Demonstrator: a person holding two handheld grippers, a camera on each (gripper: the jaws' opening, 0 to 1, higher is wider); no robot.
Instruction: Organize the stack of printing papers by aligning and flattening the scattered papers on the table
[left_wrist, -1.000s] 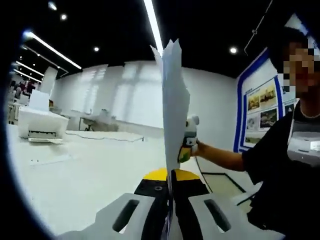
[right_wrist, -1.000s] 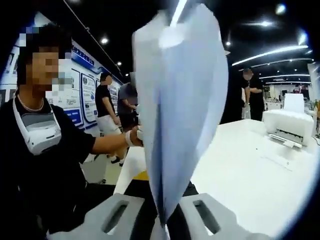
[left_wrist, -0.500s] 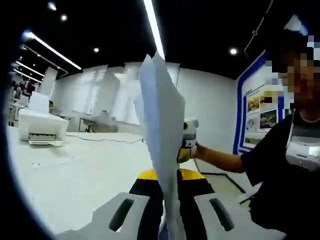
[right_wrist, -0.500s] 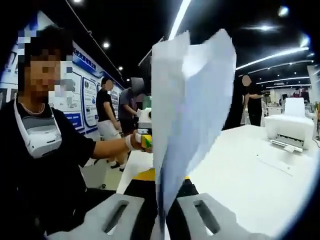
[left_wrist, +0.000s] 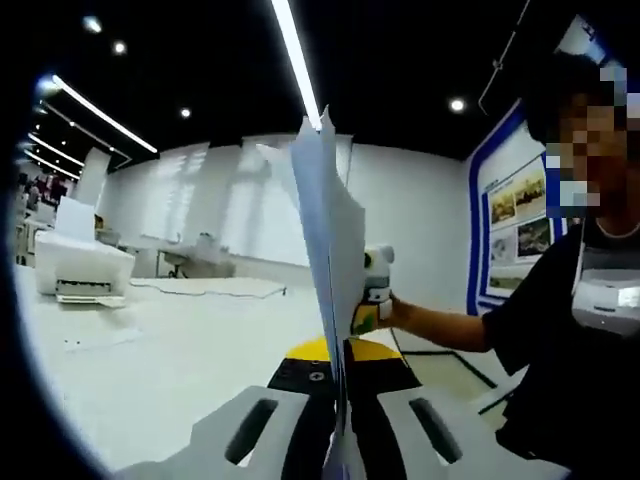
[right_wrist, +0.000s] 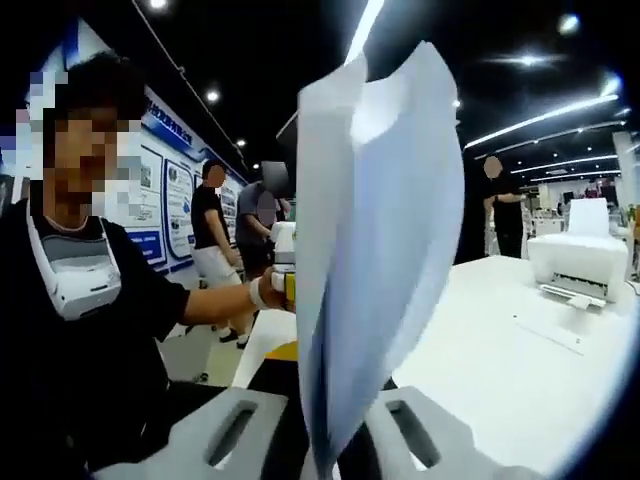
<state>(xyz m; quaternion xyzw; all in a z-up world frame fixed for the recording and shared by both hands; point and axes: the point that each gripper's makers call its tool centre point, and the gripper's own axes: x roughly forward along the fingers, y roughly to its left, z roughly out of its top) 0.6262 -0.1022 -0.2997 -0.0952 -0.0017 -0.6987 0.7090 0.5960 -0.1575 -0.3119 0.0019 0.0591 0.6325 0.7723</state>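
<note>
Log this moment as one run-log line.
phase: aligning | left claw: shut on paper stack | right claw: shut on paper stack | stack: upright, above table | printer: on table

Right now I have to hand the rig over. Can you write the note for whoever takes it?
Left gripper: shut on the paper stack, held upright above the white table.
Right gripper: shut on the same stack, at another edge.
Done: sheets gathered and lifted.
Left: the edges look uneven at the top, so square them, then lay the stack flat.
The printer sits at the far end.
</note>
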